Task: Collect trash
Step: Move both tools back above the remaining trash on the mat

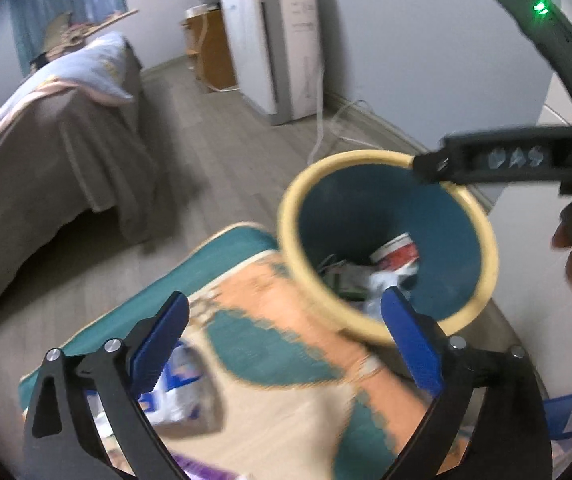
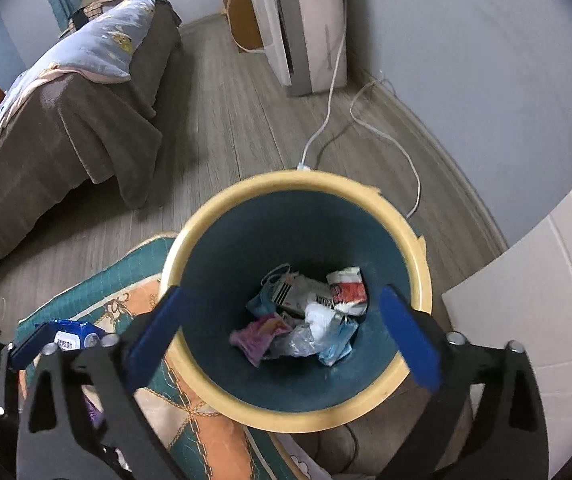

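At the far left stands a bed point(image 2: 65, 120) under a brown blanket, well apart from the work. Nearer lies a teal and orange quilted mat point(image 1: 269, 344), and on its near left part a blue and white wipes pack point(image 1: 177, 388) still waits to be collected; in the right wrist view the same pack shows at the mat's left edge.

The left hand-held gripper point(image 1: 286, 344) hangs over the mat with its blue fingers spread wide and nothing between them, the pack just by its left finger. To its right stands the yellow-rimmed trash bin point(image 2: 205, 232), touching the mat's edge. The bin's teal inside already holds crumpled wrappers point(image 2: 302, 312), a face mask among them.

The right hand-held gripper point(image 2: 286, 332) hovers above the bin mouth, jaws likewise spread and empty, so whatever it carried appears to lie in the bin.

The step in hand looks like the return for the next piece. To do it well, the left tool should swing back over the pack, straddle its narrow side with both fingers low against the mat, and close firmly, since the soft pack may sag or slip. The right should lift clear of the rim first, so it does not tip the bin. A white cable point(image 2: 326, 120) trails on the floor behind.
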A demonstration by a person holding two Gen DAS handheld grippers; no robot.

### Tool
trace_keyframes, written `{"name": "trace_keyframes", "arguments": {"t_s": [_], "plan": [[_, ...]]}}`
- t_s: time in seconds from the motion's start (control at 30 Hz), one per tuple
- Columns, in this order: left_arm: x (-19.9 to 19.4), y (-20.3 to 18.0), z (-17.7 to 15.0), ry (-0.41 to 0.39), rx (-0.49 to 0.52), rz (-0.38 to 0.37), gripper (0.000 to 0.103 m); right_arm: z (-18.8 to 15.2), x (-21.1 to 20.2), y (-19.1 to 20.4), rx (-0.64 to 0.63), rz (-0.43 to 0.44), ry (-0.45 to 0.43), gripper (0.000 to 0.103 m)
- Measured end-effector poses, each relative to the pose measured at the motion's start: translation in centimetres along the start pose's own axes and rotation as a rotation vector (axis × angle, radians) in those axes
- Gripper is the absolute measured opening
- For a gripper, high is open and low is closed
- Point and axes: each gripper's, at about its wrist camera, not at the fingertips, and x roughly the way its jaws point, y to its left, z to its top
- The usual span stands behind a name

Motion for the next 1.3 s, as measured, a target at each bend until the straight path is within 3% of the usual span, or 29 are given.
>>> {"name": "trace_keyframes", "arguments": {"t_s": [0.2, 0.43, 0.67, 0.93, 1.1, 1.3], "plan": [[-4.4, 4.9, -2.2, -0.023, -0.072, 0.074, 0.096, -0.7, -3.4, 3.1, -0.05, -0.023, -0.061, 0.097], [-10.4, 9.9, -6.3, -0.038, -0.158, 0.168, 0.097, -4.0, -7.6, 10.0, -0.197, -0.01, -0.116, 0.097], [-15.0, 12.8, -11.4, -0.039, -0.254, 0.196, 0.098, -8.2, -8.5, 15.4, -0.288, 0.013, -0.08, 0.097], [-16.7, 14.9, -16.8, -0.012, -0.27, 0.244, 0.098, -11.6, -8.9, 19.3, -0.352, 0.083, -0.064, 0.097], [-16.7, 17.7, -19.3, 0.013, -0.362, 0.26, 0.098, -13.4, -8.6, 21.5, -0.459, 0.075, -0.084, 0.097], [-15.3, 19.1, -21.3, 0.09, -0.397, 0.269, 0.098, -15.9, -6.1, 22.5, -0.528, 0.078, 0.024, 0.097]]}}
